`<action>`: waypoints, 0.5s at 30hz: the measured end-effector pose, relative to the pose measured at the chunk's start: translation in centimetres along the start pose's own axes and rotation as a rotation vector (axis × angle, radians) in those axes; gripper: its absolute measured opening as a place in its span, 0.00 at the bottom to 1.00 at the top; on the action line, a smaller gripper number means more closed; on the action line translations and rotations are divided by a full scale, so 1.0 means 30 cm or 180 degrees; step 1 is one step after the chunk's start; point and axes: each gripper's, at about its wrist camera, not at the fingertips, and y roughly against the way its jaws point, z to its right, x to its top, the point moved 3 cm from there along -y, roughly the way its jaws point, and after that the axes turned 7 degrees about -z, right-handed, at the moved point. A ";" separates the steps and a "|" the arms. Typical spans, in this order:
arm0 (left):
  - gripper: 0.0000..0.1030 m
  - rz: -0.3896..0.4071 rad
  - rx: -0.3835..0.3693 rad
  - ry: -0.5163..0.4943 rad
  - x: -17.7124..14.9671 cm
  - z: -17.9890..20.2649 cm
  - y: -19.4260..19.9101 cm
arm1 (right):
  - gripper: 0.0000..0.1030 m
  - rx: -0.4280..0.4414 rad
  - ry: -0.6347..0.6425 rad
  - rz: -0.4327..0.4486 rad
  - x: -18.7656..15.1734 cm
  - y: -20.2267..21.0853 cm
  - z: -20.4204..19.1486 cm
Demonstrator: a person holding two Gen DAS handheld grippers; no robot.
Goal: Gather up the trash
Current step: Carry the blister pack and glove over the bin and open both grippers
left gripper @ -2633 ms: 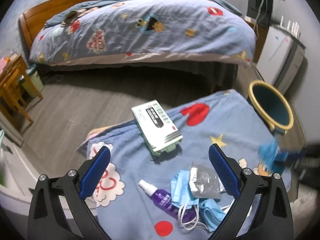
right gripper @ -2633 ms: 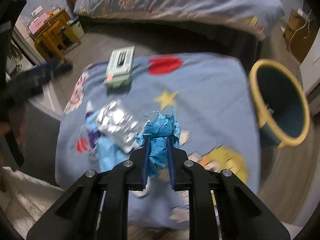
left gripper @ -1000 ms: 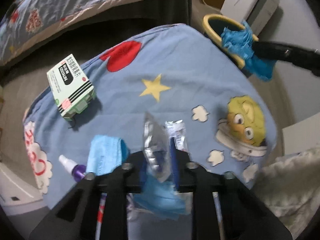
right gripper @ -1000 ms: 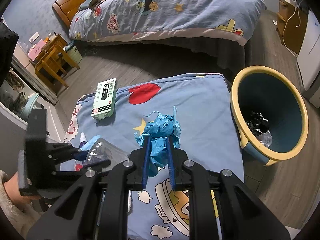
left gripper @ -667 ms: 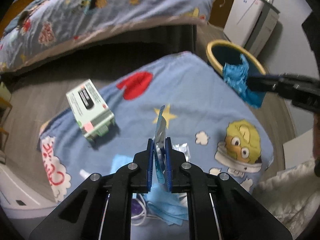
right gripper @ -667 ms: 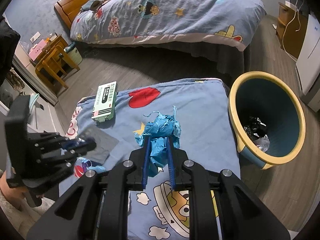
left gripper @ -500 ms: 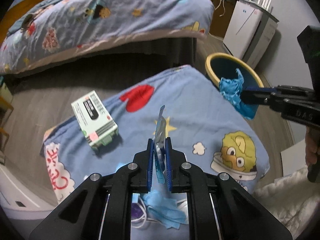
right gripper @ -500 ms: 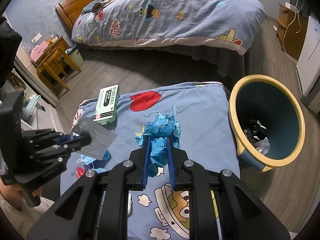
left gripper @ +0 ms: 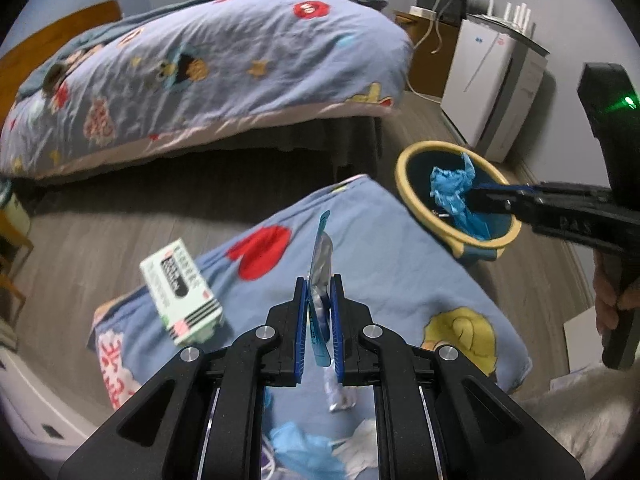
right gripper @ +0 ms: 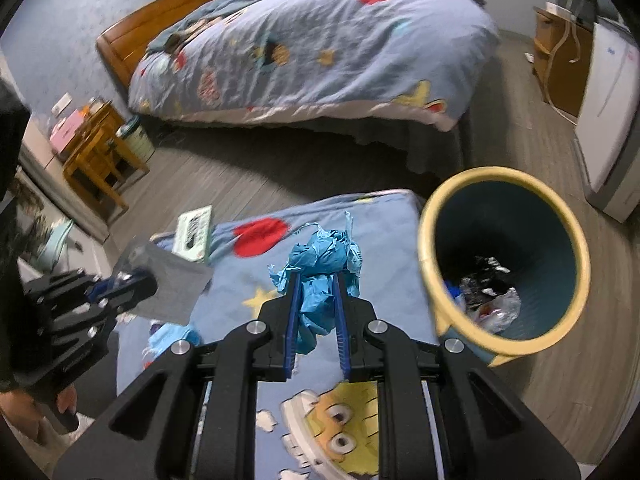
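My left gripper is shut on a silver foil packet, held edge-on above the blue cartoon cloth. My right gripper is shut on a crumpled blue glove. In the left wrist view the glove hangs over the mouth of the yellow-rimmed teal bin. The bin stands on the floor right of the cloth and holds trash. The left gripper with the packet shows in the right wrist view at left.
A green and white box lies on the cloth's left part. Blue masks and a small wrapper lie near me. A bed stands behind. A white appliance stands right of the bin. A wooden stool stands at left.
My left gripper has closed on the foil packet and lifted it off the cloth. My right gripper has carried the blue glove to the right, toward the bin.
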 end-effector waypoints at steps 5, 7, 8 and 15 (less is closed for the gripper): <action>0.12 0.0039 -0.0126 -0.0018 0.095 0.094 -0.039 | 0.15 -0.0127 -0.0374 0.0093 0.043 0.017 0.200; 0.12 0.0040 -0.0194 -0.0051 0.135 0.147 -0.065 | 0.15 -0.0202 -0.0487 0.0114 0.050 0.024 0.269; 0.12 0.0038 -0.0208 -0.0069 0.146 0.169 -0.076 | 0.15 -0.0261 -0.0551 0.0119 0.051 0.026 0.312; 0.12 0.0008 -0.0350 -0.0273 0.249 0.362 -0.185 | 0.15 -0.0489 -0.0893 0.0054 0.040 0.005 0.524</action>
